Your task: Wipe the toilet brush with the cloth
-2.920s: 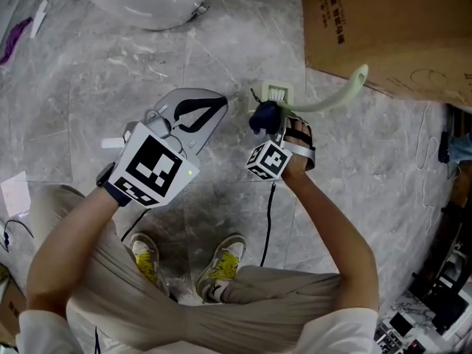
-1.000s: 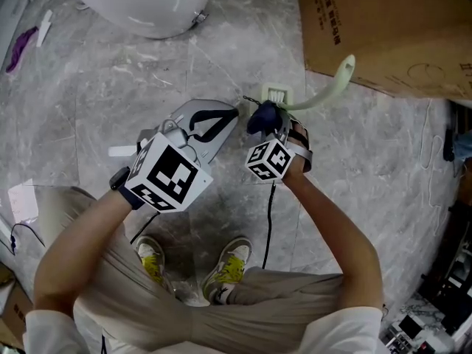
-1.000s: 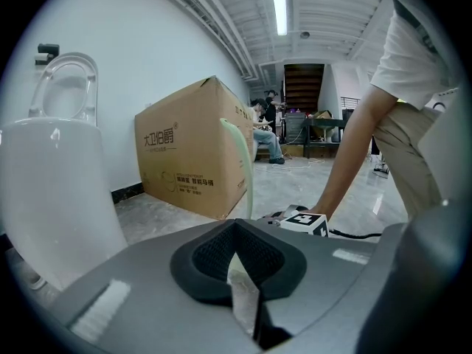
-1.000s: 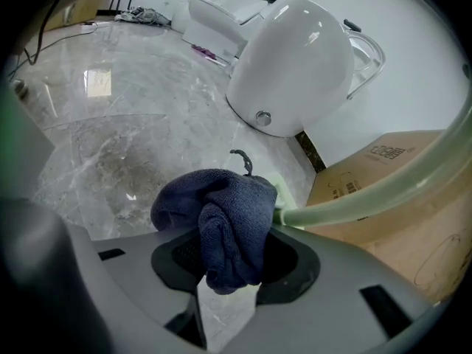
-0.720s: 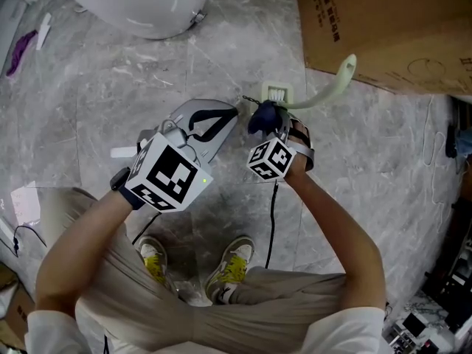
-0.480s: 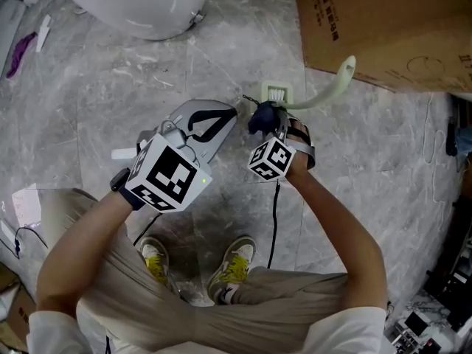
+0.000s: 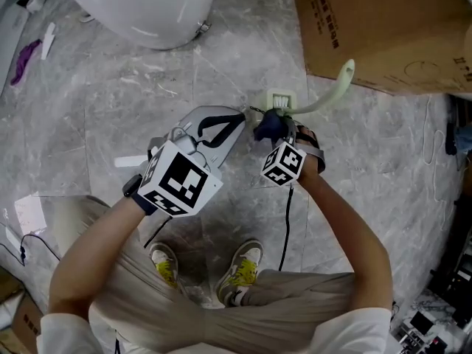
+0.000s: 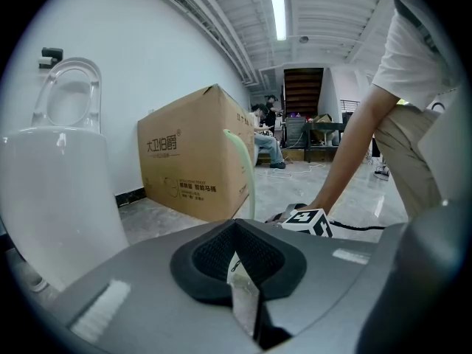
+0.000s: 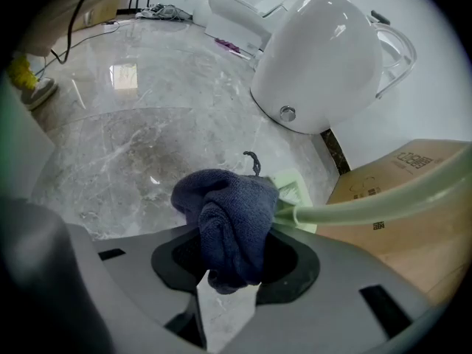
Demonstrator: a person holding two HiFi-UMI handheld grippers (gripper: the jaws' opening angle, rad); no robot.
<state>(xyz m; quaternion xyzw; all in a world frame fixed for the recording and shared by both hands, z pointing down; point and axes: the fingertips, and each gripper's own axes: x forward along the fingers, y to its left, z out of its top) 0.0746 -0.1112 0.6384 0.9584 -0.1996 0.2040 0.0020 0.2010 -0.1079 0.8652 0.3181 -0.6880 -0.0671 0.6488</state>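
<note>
Right gripper (image 9: 228, 271) pitched steeply down, wrist bent, jaws clamped on dark blue cloth (image 9: 230, 216) bunched against neck of toilet brush (image 7: 324, 98), its head down at floor (image 7: 133, 87); left gripper (image 7: 240, 116) just left of brush head, near level, jaws closed, empty.

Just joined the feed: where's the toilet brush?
Find the big cardboard box, top right. By its lower edge is the toilet brush, beside the dark blue cloth. It's the only pale green thing, with a curved handle.
</note>
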